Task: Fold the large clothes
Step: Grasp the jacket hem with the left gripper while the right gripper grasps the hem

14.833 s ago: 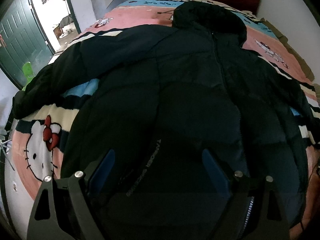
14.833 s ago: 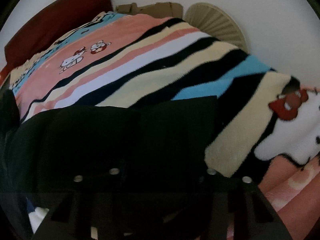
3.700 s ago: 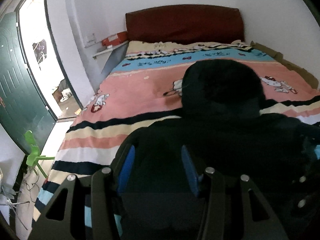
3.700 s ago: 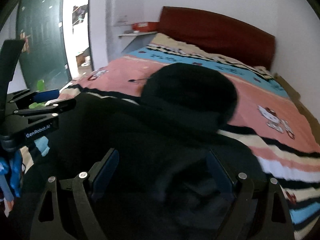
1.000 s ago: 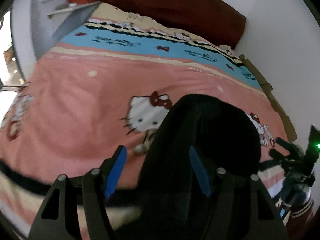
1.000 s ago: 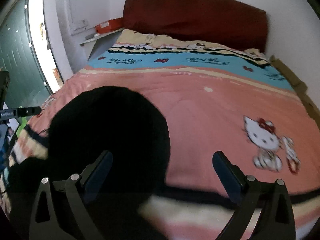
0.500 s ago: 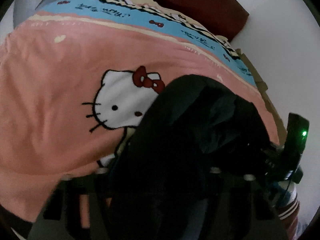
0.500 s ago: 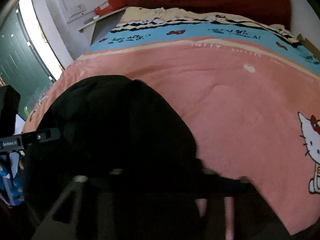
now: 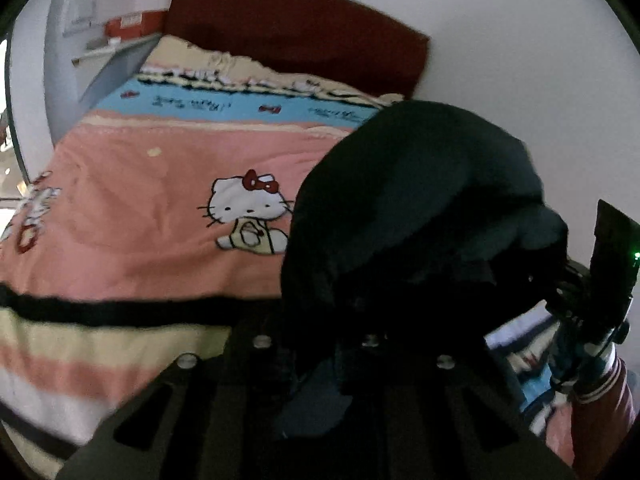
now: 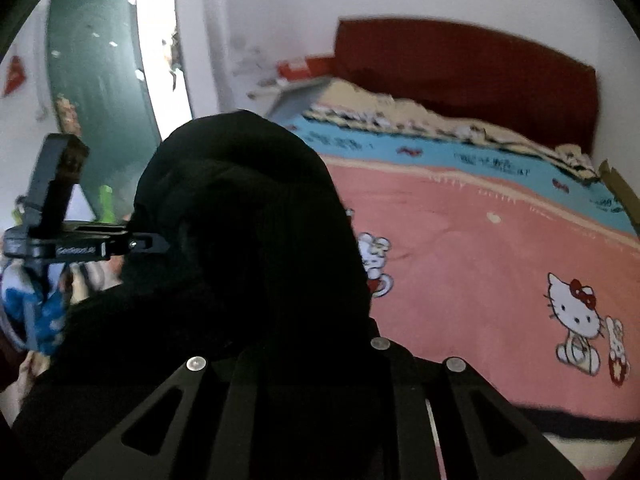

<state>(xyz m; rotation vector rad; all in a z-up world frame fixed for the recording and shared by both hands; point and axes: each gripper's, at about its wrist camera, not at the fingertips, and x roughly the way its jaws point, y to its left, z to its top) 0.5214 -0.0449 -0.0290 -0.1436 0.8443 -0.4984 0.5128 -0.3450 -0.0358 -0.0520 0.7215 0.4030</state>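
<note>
The black hooded jacket's hood [image 9: 416, 208] is lifted off the bed and bulges up between both grippers. My left gripper [image 9: 320, 340] is shut on the hood's left side; its fingers are buried in the dark cloth. My right gripper [image 10: 288, 344] is shut on the hood's [image 10: 248, 232] right side, its fingers also hidden in the fabric. Each view shows the other gripper at the far side of the hood: the right one in the left wrist view [image 9: 568, 304], the left one in the right wrist view [image 10: 92, 246].
A pink, blue and striped Hello Kitty blanket [image 9: 132, 216] covers the bed, also in the right wrist view [image 10: 480, 252]. A dark red headboard [image 9: 296, 32] stands against the white wall. A green door [image 10: 96, 92] and doorway are at the left.
Both grippers closed on the hood and raised it off the blanket. The views tilted up toward the headboard.
</note>
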